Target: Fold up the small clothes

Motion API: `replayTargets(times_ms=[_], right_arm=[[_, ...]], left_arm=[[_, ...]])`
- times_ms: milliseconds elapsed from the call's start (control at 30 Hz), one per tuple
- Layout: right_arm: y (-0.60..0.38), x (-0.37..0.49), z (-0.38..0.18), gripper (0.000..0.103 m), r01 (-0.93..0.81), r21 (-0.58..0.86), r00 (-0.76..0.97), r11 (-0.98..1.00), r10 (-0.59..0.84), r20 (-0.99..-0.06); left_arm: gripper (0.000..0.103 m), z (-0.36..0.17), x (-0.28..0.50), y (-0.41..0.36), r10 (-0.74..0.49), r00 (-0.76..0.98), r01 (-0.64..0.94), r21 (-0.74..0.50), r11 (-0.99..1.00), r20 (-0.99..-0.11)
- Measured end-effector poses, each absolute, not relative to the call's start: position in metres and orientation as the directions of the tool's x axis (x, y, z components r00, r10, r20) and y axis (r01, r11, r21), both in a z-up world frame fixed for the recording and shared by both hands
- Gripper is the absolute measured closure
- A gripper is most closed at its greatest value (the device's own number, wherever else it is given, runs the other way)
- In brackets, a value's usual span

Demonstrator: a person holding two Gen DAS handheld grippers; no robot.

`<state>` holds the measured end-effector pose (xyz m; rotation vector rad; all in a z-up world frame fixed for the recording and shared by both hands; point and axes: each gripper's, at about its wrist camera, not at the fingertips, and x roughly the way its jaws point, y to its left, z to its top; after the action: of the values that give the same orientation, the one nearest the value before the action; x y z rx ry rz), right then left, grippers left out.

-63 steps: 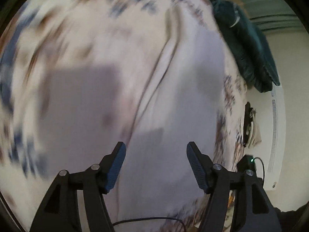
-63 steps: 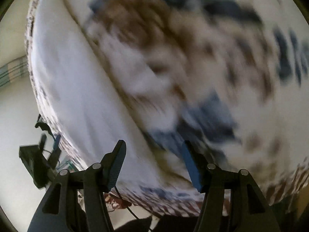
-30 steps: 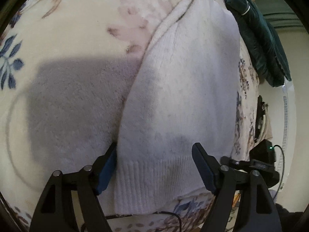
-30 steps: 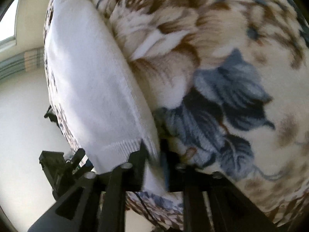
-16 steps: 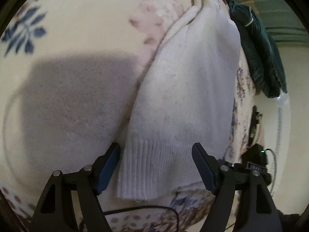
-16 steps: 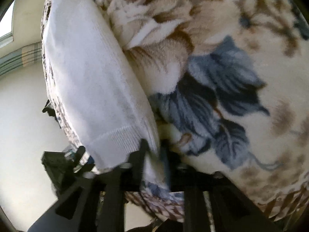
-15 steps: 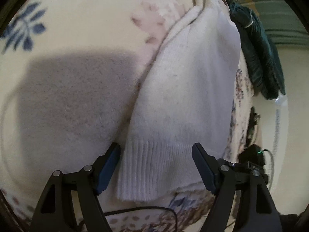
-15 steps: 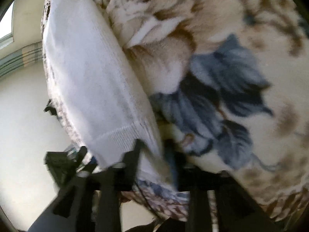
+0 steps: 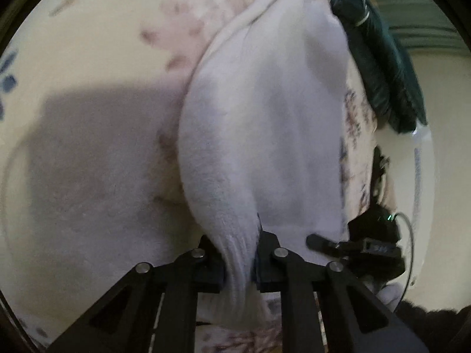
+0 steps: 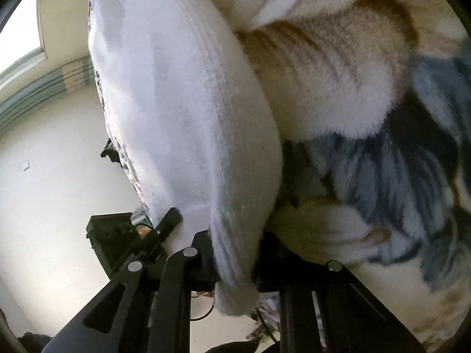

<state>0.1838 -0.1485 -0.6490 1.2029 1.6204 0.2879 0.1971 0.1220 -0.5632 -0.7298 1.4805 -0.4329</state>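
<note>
Both the left gripper [image 9: 239,261] and right gripper [image 10: 235,261] pinched the white knitted sweater's [image 9: 265,135] ribbed hem on the floral fleece blanket [image 9: 97,153].

One white knit garment [image 9: 265,135]; one floral blanket [image 9: 97,153]; one dark green item [image 9: 382,67] (possibly jacket); two tools.
</note>
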Motion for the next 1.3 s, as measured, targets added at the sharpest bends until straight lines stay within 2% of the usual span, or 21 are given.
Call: replayTargets(times_ms=[133, 300, 500, 567, 633, 667, 700, 733, 767, 800, 833, 900, 1033, 1133, 1200, 1300], right_arm=[[-0.149, 0.194, -0.621, 0.087, 0.558, 0.715, 0.107, 0.421, 0.818, -0.565], [-0.157, 0.254, -0.569, 0.087, 0.523, 0.761, 0.203, 0.384, 0.811, -0.549], [-0.177, 0.41, -0.526, 0.087, 0.428, 0.8, 0.316, 0.421, 0.759, -0.569], [-0.181, 0.464, -0.521, 0.087, 0.413, 0.799, 0.337, 0.437, 0.742, -0.58], [-0.185, 0.516, -0.523, 0.086, 0.412, 0.784, 0.335, 0.464, 0.723, -0.604], [-0.186, 0.541, -0.525, 0.084, 0.409, 0.786, 0.343, 0.465, 0.719, -0.604], [-0.19, 0.56, -0.529, 0.082, 0.412, 0.787, 0.34, 0.46, 0.724, -0.6], [-0.191, 0.58, -0.533, 0.077, 0.423, 0.785, 0.329, 0.452, 0.731, -0.598], [-0.198, 0.585, -0.537, 0.075, 0.424, 0.794, 0.333, 0.436, 0.74, -0.584], [-0.202, 0.593, -0.537, 0.067, 0.42, 0.803, 0.351, 0.424, 0.74, -0.574], [-0.216, 0.588, -0.534, 0.049, 0.411, 0.806, 0.36, 0.427, 0.736, -0.574], [-0.223, 0.586, -0.529, 0.04, 0.377, 0.824, 0.378, 0.423, 0.742, -0.554], [-0.24, 0.553, -0.544, 0.025, 0.362, 0.75, 0.313, 0.554, 0.686, -0.657], [-0.244, 0.53, -0.57, 0.017, 0.357, 0.705, 0.233, 0.613, 0.673, -0.702], [-0.239, 0.521, -0.595, 0.014, 0.362, 0.725, 0.177, 0.586, 0.72, -0.671], [-0.227, 0.513, -0.623, 0.006, 0.353, 0.799, 0.159, 0.487, 0.81, -0.565]], left_arm=[[0.092, -0.525, 0.22, 0.122, -0.715, 0.151, -0.165, -0.73, 0.663, -0.683], [0.092, -0.473, 0.292, 0.108, -0.748, 0.26, -0.063, -0.784, 0.618, -0.611], [0.092, -0.456, 0.418, 0.088, -0.752, 0.34, 0.036, -0.792, 0.61, -0.564], [0.091, -0.461, 0.46, 0.085, -0.751, 0.343, 0.027, -0.794, 0.608, -0.564], [0.084, -0.471, 0.505, 0.084, -0.743, 0.344, -0.012, -0.793, 0.609, -0.575], [0.08, -0.477, 0.519, 0.085, -0.735, 0.338, -0.032, -0.788, 0.615, -0.587], [0.068, -0.482, 0.535, 0.089, -0.732, 0.341, -0.059, -0.79, 0.61, -0.59], [0.052, -0.484, 0.545, 0.096, -0.729, 0.361, -0.081, -0.798, 0.597, -0.582], [0.047, -0.484, 0.545, 0.103, -0.736, 0.385, -0.084, -0.816, 0.572, -0.556], [0.038, -0.483, 0.546, 0.112, -0.737, 0.414, -0.09, -0.83, 0.55, -0.534], [0.035, -0.483, 0.547, 0.119, -0.727, 0.433, -0.097, -0.829, 0.55, -0.533], [0.033, -0.482, 0.539, 0.134, -0.71, 0.46, -0.092, -0.823, 0.56, -0.534], [0.032, -0.503, 0.523, 0.14, -0.648, 0.406, -0.082, -0.732, 0.677, -0.644], [0.032, -0.536, 0.522, 0.13, -0.663, 0.31, -0.086, -0.715, 0.694, -0.681], [0.032, -0.557, 0.523, 0.119, -0.695, 0.244, -0.086, -0.729, 0.679, -0.677], [0.032, -0.581, 0.522, 0.102, -0.732, 0.169, -0.096, -0.75, 0.654, -0.66]])
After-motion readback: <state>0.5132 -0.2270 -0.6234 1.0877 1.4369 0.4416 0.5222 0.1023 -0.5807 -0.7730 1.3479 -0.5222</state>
